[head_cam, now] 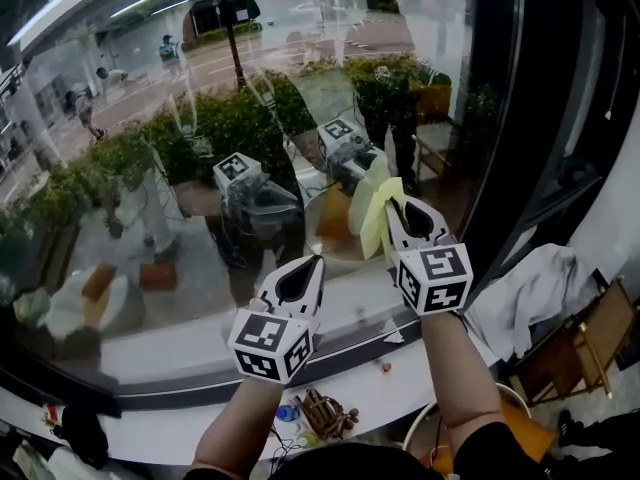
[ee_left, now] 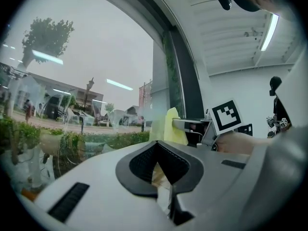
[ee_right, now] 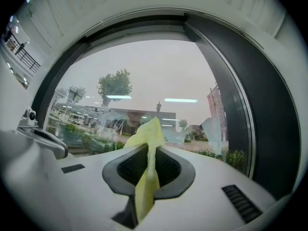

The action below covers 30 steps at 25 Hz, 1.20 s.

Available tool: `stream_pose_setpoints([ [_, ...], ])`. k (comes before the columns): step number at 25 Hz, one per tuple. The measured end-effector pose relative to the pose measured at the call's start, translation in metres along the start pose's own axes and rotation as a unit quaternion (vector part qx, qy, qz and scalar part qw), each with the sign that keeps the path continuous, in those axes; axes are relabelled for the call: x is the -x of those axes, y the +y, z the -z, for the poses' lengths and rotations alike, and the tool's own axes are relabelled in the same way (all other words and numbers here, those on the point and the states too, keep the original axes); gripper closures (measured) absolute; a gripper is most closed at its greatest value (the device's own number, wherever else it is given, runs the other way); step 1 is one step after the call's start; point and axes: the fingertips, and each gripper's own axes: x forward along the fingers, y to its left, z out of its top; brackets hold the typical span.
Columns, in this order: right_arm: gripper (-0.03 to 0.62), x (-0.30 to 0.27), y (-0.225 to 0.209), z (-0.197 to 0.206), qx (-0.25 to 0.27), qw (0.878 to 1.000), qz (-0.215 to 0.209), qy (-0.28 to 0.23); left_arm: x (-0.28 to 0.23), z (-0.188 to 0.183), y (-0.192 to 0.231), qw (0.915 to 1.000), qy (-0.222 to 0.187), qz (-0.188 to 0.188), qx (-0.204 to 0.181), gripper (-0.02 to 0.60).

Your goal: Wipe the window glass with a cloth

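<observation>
The window glass [head_cam: 150, 88] is a big curved pane full of reflections, right in front of me. My right gripper [head_cam: 390, 204] is shut on a yellow cloth [head_cam: 374, 208], whose free end is up against the pane. In the right gripper view the cloth [ee_right: 149, 143] sticks out between the jaws of the right gripper [ee_right: 150, 150] toward the glass [ee_right: 159, 76]. My left gripper [head_cam: 316, 261] is lower and to the left, shut and holding nothing, pointing at the glass. The left gripper view shows its own closed tip [ee_left: 158, 147], with the cloth [ee_left: 171, 126] to its right.
A white sill [head_cam: 200, 353] runs under the pane, and a dark window frame [head_cam: 500, 118] stands at the right. A heap of white fabric [head_cam: 530, 293] and a wooden stool [head_cam: 590, 343] lie to the right. Small clutter [head_cam: 325, 413] sits on the ledge below.
</observation>
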Motion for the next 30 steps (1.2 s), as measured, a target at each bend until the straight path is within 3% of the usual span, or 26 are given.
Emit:
stream_pose_setpoints([
  [30, 0.543, 0.010, 0.001, 0.002, -0.013, 1.000, 0.002, -0.005, 0.021, 0.003, -0.004, 0.9997, 0.003, -0.022, -0.006, 0.574],
])
